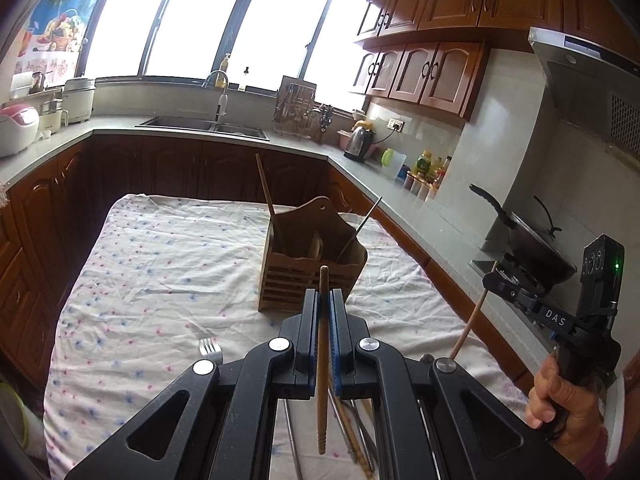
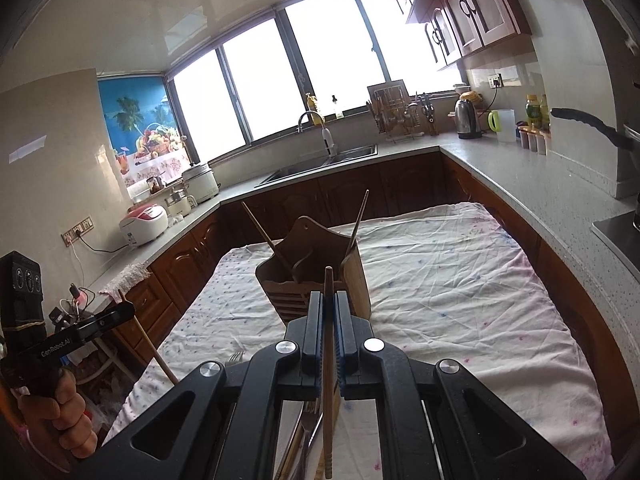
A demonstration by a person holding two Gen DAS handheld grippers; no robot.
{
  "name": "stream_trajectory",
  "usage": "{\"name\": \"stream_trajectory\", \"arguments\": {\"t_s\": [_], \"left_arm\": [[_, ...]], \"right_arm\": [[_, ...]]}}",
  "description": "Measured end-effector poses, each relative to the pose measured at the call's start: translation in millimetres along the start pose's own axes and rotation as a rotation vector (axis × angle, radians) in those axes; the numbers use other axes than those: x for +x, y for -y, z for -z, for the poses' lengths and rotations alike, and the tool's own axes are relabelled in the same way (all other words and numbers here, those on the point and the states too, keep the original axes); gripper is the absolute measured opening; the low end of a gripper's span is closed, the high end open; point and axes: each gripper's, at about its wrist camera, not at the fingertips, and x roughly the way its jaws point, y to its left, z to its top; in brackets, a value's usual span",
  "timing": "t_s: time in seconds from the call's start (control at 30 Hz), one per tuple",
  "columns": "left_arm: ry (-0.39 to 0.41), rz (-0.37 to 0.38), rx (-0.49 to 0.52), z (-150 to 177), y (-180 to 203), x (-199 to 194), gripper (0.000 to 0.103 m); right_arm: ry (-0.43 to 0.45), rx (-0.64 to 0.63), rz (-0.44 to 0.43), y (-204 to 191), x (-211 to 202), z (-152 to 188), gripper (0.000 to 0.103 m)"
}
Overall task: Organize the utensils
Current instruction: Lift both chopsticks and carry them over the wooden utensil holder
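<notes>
A wooden utensil holder [image 1: 310, 264] [image 2: 316, 276] stands on the cloth-covered table, with a chopstick [image 1: 266, 196] leaning in its left slot and a thin metal stick [image 1: 366, 220] in its right. My left gripper [image 1: 323, 300] is shut on a wooden chopstick [image 1: 322, 360], held above the table just short of the holder. My right gripper [image 2: 329, 300] is shut on another wooden chopstick [image 2: 328, 380], also just before the holder. It also shows at the right of the left wrist view [image 1: 496, 280]. A fork [image 1: 210, 350] and several loose utensils [image 1: 352, 428] lie on the cloth below the grippers.
The table wears a white flowered cloth [image 1: 160, 280]. Grey counters ring it, with a sink [image 1: 208, 124], a rice cooker [image 1: 16, 128], a kettle [image 1: 358, 144], a dish rack [image 1: 298, 108] and a wok [image 1: 532, 248] on the stove at right.
</notes>
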Motion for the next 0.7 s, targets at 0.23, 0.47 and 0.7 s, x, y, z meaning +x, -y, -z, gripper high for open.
{"name": "stream_trajectory", "arguments": {"t_s": [0.23,0.47,0.7], "left_arm": [[0.041,0.002,-0.002,-9.3,-3.7,-0.8,0.003],[0.094,-0.001,-0.01,-28.9,-9.3,5.9,0.003],[0.153,-0.017,0.003,-57.4,-15.6,23.7,0.003]], "right_arm": [[0.046,0.001,0.002,-2.5,3.3,-14.2,0.005],[0.114,0.009,0.003,-2.8,13.4,-43.7,0.005],[0.185,0.011,0.004,-6.6,32.2,-81.1,0.005]]}}
